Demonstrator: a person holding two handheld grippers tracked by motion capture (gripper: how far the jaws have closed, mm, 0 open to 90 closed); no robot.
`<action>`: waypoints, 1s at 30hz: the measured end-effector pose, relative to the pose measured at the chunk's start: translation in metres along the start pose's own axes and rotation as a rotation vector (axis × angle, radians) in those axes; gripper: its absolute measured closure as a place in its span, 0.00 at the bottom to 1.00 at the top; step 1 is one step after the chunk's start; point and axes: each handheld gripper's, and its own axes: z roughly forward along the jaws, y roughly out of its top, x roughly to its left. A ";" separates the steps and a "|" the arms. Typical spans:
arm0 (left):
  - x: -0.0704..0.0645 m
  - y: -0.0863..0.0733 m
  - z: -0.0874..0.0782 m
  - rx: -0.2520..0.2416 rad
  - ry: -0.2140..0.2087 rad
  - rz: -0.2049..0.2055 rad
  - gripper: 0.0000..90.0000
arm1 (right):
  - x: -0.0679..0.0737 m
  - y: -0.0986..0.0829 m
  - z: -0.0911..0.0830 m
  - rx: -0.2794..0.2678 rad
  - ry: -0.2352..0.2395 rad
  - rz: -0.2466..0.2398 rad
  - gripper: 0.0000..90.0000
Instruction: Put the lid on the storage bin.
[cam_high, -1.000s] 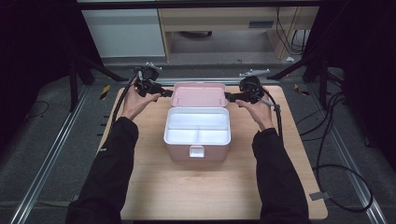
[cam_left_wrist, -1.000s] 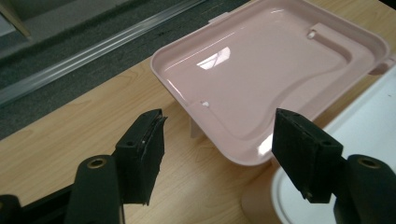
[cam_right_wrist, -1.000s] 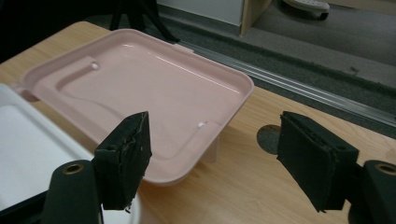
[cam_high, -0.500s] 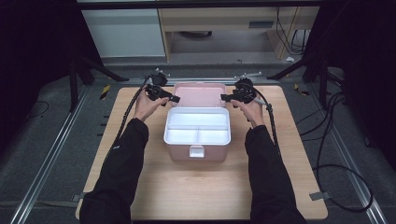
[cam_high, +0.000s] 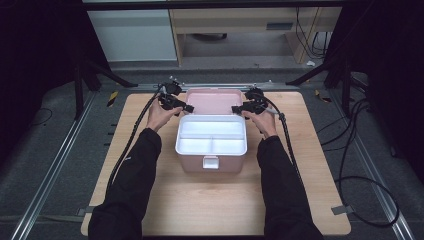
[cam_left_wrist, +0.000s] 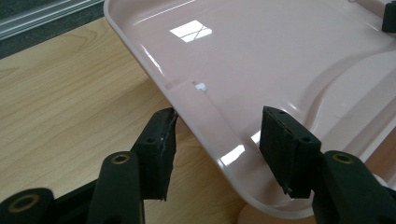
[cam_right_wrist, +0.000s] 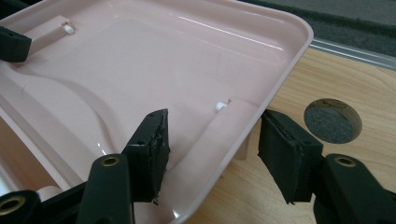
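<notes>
A pink box (cam_high: 211, 152) sits at the middle of the table (cam_high: 310, 195), its lid (cam_high: 214, 101) swung open and lying back toward 12 o'clock. A white tray (cam_high: 211, 136) with compartments fills the top of the box, and a latch (cam_high: 210, 162) shows on the front wall at 6 o'clock.

The left gripper (cam_high: 183, 107) is at the lid's 9 o'clock edge. In the left gripper view its jaws stand apart and straddle the lid's rim (cam_left_wrist: 205, 122): one pad lies outside over the table and touches or nearly touches the rim, the other lies over the glossy inner face, with a gap to the plastic. The claw is released, not clenched on the lid.

The right gripper (cam_high: 238, 108) is at the lid's 3 o'clock edge. In the right gripper view its jaws are likewise spread on either side of the rim (cam_right_wrist: 243, 135), one pad inside the lid, one outside above the wood, neither pressing. A round grey plug (cam_right_wrist: 332, 120) is set in the table just beyond the outer pad. The tip of the other gripper shows at the lid's far edge.

Both hands (cam_high: 159, 116) hold the grippers level with the lid, sleeves running back to 6 o'clock.
</notes>
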 end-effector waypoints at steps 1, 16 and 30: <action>0.000 0.000 -0.001 0.004 0.002 0.003 0.51 | 0.000 0.000 0.000 0.001 0.004 0.006 0.49; -0.007 0.003 -0.015 -0.032 0.041 0.008 0.62 | 0.004 0.006 -0.013 -0.029 -0.025 -0.001 0.58; -0.013 0.005 -0.034 -0.088 0.077 0.026 0.78 | 0.008 0.013 -0.032 -0.081 -0.070 -0.014 0.72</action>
